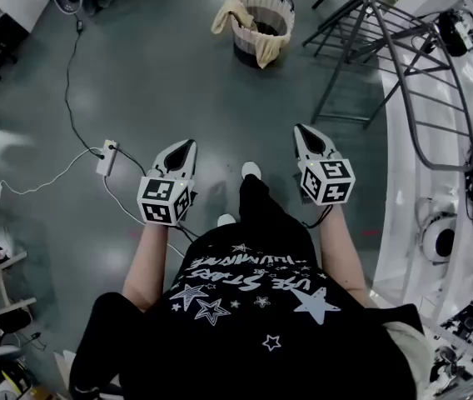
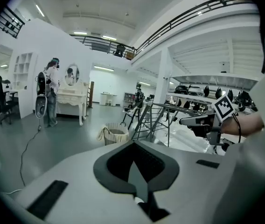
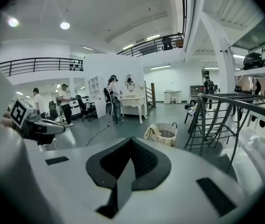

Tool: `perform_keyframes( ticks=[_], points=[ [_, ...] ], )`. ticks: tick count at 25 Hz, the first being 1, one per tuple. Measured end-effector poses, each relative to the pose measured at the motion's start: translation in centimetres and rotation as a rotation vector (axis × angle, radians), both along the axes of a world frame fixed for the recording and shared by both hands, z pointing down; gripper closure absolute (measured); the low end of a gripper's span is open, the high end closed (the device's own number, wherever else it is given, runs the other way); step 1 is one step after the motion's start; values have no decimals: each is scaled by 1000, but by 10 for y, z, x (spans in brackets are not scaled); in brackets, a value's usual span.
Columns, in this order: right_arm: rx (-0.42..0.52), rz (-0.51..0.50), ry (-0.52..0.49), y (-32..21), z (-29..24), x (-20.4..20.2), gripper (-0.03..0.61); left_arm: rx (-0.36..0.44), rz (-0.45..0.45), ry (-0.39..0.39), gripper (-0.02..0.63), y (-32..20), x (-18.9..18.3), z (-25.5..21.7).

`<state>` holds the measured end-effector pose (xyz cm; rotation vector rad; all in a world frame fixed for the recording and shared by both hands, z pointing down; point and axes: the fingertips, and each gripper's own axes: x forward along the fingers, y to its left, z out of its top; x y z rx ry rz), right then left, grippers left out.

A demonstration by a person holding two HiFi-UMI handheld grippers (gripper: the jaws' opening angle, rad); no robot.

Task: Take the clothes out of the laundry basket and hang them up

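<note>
A round wicker laundry basket (image 1: 261, 25) stands on the grey floor some way ahead, with beige clothes (image 1: 229, 13) draped over its rim. To its right stands a grey metal drying rack (image 1: 390, 52), its bars bare. My left gripper (image 1: 188, 145) and right gripper (image 1: 301, 130) are held side by side in the air, well short of the basket, both shut with nothing between the jaws. The left gripper view shows the basket (image 2: 116, 134) and rack (image 2: 156, 118) beyond its closed jaws (image 2: 133, 143). The right gripper view shows its shut jaws (image 3: 131, 140), the basket (image 3: 164, 133) and the rack (image 3: 219, 120).
A white power strip (image 1: 106, 157) with cables lies on the floor to the left. White shelving with dark gear (image 1: 470, 182) runs along the right. A person (image 2: 51, 97) stands by a white dressing table (image 2: 72, 99) far back. Other people (image 3: 65, 104) stand at the left.
</note>
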<state>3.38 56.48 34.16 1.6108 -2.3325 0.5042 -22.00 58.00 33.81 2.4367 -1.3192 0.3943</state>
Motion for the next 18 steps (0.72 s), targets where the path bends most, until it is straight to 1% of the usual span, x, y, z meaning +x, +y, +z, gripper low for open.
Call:
perform_keyframes(
  ticks=[3,7,10,11,12,13,14,15,18],
  points=[
    [0,-1,-43,-22,1,10,571,-1,9,-6,597,-14,11,-4],
    [25,1,-124,-74,-3,28,571,-4,0,6,595,-55,26,-13],
    [63,-17,-155,-119,-17,34,569,39,-5,-12,589,-92,38,-27],
    [77,-33,-163,-133,-22,33,544,54,-14,-19,555,-104,41,-32],
    [88,-53,-169,-146,-27,32,479,62,-23,-23,473,-115,44,-36],
    [95,-71,-172,-158,-30,32,457,65,-33,-22,400,-125,48,-38],
    [98,-86,-170,-170,-32,33,438,64,-45,-21,358,-134,53,-38],
    [99,-99,-165,-181,-32,35,417,62,-58,-21,339,-143,57,-37],
    [92,-138,-143,-212,-27,42,361,46,-94,-32,312,-164,67,-31]
  ],
)
